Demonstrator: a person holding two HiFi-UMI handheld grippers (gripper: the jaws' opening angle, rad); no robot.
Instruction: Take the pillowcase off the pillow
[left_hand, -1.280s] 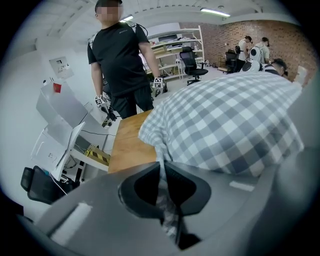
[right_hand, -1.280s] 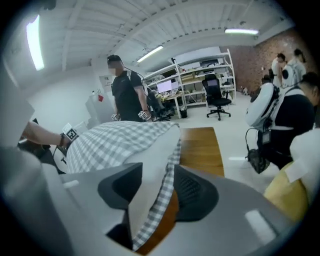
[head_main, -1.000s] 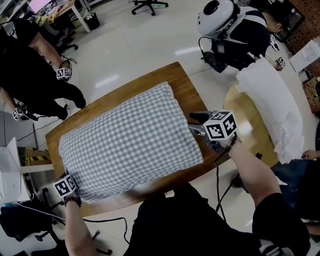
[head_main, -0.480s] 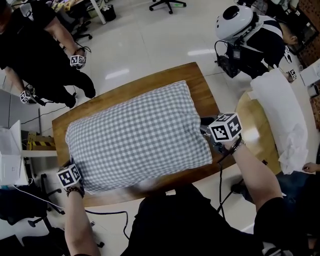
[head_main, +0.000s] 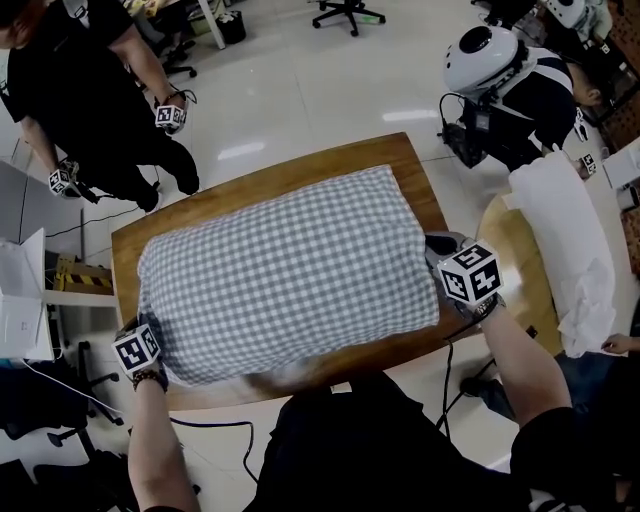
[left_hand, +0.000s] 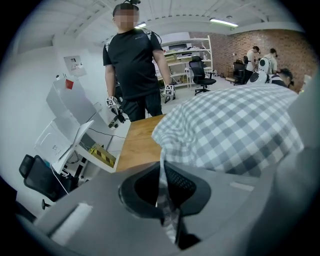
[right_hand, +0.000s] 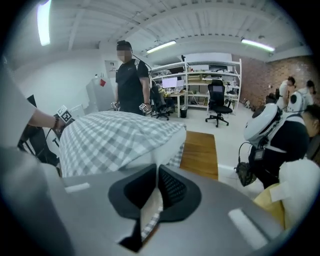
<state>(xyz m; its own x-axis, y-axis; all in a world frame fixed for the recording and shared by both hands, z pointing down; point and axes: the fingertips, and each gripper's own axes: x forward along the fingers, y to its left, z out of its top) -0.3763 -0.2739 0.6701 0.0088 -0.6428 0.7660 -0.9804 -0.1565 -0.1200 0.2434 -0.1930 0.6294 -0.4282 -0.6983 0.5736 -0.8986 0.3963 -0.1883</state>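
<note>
1. The checked pillowcase (head_main: 285, 275), still over its pillow (right_hand: 167, 149), lies across the wooden worktop (head_main: 400, 160).
2. The left tongs (left_hand: 167, 210) are pressed together, pinching a fold of the pillowcase at its near left corner.
3. The right tongs (right_hand: 149, 207) have just closed and pinch the cloth at its right edge.

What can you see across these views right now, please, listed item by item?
wooden table: one, brown, centre
pillowcase: one, grey-white check, stuffed, on the wooden table
round table: one, pale wood, right
white pillow: one, white, on the round table
standing person: one, black clothes, upper left
helmeted person: one, white helmet, upper right
office chair: one, black, top edge
left gripper: one, grey, shut on pillowcase's near-left corner
right gripper: one, grey, jaws just closed on pillowcase's right edge
</note>
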